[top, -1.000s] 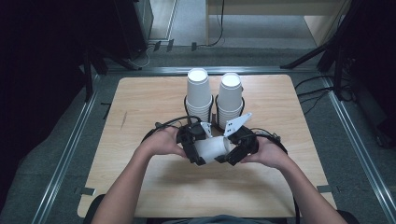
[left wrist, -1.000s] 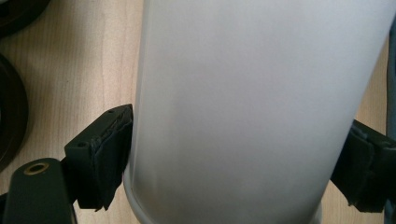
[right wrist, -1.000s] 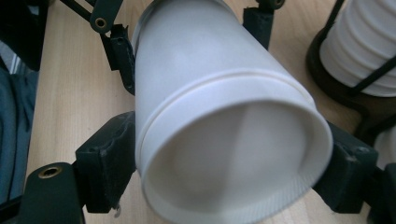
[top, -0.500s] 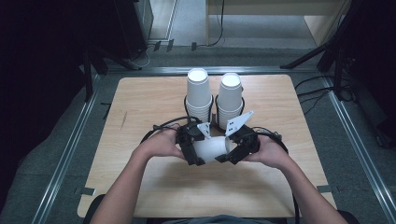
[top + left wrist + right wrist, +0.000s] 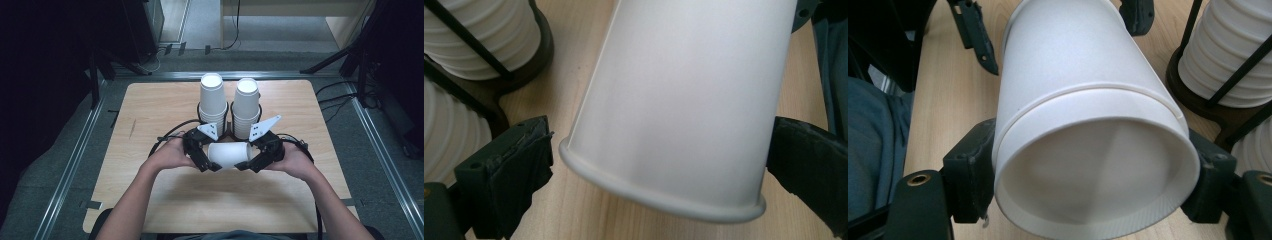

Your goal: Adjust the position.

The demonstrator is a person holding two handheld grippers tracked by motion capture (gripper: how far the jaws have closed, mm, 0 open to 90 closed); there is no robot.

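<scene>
A paper cup lies on its side above the table, between the left gripper and the right gripper. Behind it stand two cup stacks, side by side in a holder.

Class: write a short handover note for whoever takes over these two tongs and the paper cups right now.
Left tongs: open, jaws just widened; the paper cup sits between them, with a gap at one pad.
Right tongs: just closed, pads pressing both sides of the cup.
Cup: lying sideways above the table, its rolled rim at the left tongs.
Two cup stacks stand upside down in the black holder behind.
Done: one cup is in hand, carried by the right tongs alone.
Left: probably place it; where is not yet clear.
</scene>
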